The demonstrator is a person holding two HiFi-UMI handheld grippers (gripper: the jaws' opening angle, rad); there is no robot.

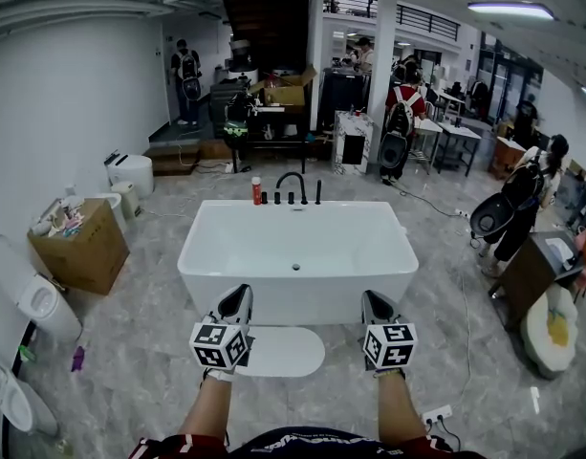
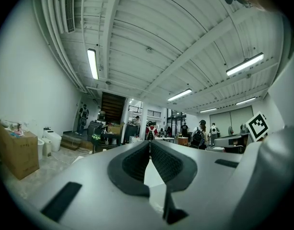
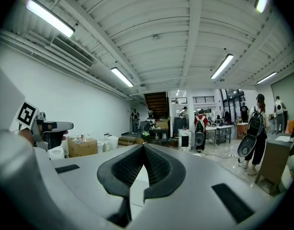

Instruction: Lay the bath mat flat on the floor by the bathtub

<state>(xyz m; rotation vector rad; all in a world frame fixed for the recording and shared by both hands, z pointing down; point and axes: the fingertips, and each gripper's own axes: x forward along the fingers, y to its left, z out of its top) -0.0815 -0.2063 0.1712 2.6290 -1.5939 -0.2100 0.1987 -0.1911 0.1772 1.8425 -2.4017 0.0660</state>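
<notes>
A white oval bath mat (image 1: 285,352) lies flat on the grey marble floor, just in front of the white bathtub (image 1: 302,299). In the head view my left gripper (image 1: 239,300) hangs over the mat's left end and points at the tub wall. My right gripper (image 1: 374,304) is held level with it, to the right of the mat. Both are shut with nothing between the pads. In the left gripper view the left gripper (image 2: 149,143) has its jaws together and empty. The right gripper (image 3: 144,145) looks the same in the right gripper view.
A black faucet (image 1: 293,187) and a red bottle (image 1: 256,191) stand on the tub's far rim. A cardboard box (image 1: 80,247) and toilets (image 1: 39,304) line the left wall. A brown cabinet (image 1: 527,275) stands at right, a power strip (image 1: 436,415) lies nearby. People stand in the background.
</notes>
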